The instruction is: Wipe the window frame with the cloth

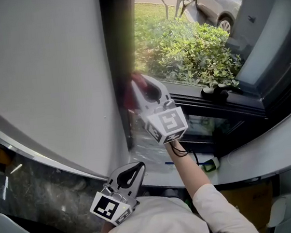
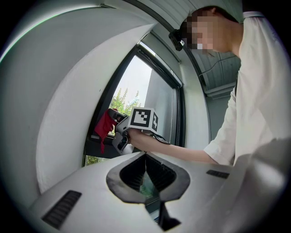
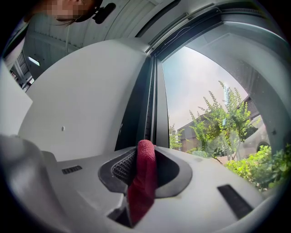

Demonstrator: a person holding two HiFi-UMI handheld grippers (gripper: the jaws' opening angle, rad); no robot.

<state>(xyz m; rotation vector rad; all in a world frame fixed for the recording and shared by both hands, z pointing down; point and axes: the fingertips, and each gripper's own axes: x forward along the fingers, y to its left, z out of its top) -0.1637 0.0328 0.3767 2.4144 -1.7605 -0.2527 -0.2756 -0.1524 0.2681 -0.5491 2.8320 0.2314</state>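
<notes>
No legible words, brands or numbers, only square black-and-white markers (image 1: 166,125) on the left gripper (image 1: 139,167) and right gripper (image 1: 140,87)

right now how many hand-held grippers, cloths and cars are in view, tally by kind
hand-held grippers: 2 (left hand-held gripper, right hand-held gripper)
red cloth: 1, clamped in the right one
parked car: 1, outside the window
total: 4

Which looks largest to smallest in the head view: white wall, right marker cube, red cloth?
1. white wall
2. right marker cube, close to the camera
3. red cloth, blurred and only partly visible
</notes>
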